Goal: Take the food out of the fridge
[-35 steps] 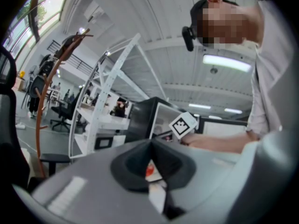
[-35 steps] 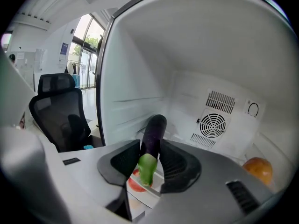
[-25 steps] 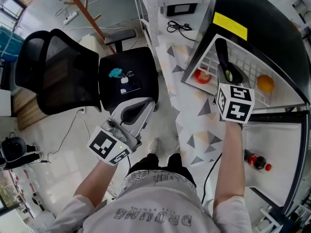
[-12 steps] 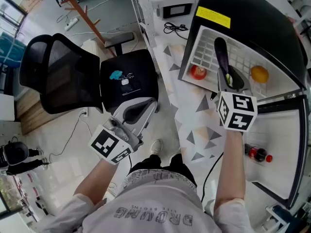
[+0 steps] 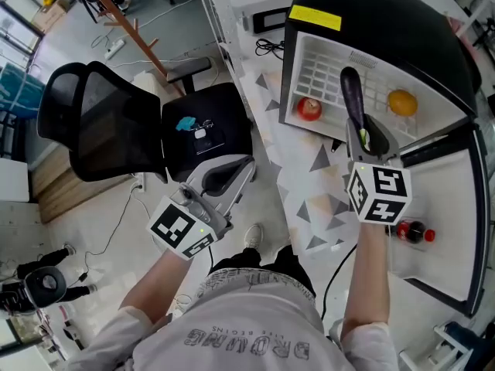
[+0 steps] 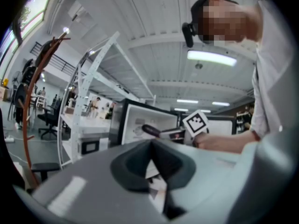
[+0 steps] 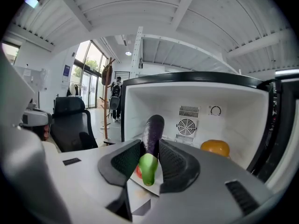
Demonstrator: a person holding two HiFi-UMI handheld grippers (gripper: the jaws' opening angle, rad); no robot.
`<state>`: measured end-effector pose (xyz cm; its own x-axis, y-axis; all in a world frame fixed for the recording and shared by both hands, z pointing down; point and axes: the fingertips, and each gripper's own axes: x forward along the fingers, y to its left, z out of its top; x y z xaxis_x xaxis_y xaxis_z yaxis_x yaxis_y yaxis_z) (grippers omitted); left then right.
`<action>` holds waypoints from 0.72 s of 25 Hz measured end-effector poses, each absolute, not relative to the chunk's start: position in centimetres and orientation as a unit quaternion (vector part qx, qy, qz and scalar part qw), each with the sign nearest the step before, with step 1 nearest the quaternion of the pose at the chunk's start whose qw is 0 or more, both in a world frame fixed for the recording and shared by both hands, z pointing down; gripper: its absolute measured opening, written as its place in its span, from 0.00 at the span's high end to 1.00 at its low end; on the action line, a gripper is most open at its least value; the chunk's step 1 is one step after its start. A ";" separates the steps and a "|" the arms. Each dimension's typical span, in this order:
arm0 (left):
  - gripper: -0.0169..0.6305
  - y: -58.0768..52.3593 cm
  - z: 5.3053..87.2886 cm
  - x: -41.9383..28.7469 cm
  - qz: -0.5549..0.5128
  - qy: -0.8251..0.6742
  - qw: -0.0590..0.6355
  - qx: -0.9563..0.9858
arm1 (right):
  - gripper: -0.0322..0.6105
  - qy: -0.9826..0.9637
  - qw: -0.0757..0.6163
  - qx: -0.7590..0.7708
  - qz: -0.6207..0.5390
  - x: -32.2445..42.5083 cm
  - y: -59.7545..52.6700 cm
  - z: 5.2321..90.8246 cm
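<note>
Firmly, right gripper (image 7: 148,149) clamps eggplant (image 7: 153,129) (fridge (image 7: 243,118) open)

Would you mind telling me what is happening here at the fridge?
A person is emptying the open fridge with two handheld tools. The right tool is clamped on a purple eggplant at the fridge's opening. A red fruit and an orange lie on the shelf inside. The left tool is shut and empty.
</note>
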<state>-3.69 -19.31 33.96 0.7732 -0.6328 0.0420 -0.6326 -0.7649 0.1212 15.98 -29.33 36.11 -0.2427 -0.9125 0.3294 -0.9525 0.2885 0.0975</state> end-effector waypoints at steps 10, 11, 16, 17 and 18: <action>0.96 -17.7 33.2 -1.5 0.003 -0.314 0.053 0.948 | 0.78 -0.787 0.123 0.600 0.078 17.5 -24.9 35.9; 0.96 -17.5 33.2 -1.3 0.004 -0.311 0.052 0.949 | 0.78 -0.786 0.120 0.601 0.079 17.7 -24.4 36.0; 0.96 -17.0 33.2 -0.3 0.007 -0.300 0.048 0.953 | 0.78 -0.785 0.100 0.606 0.085 18.5 -22.6 36.2; 0.96 -16.9 33.2 -0.2 0.008 -0.298 0.048 0.953 | 0.78 -0.784 0.098 0.607 0.085 18.6 -22.2 36.2; 0.96 -16.8 33.2 0.0 0.009 -0.296 0.048 0.954 | 0.78 -0.785 0.095 0.607 0.084 18.8 -21.9 36.2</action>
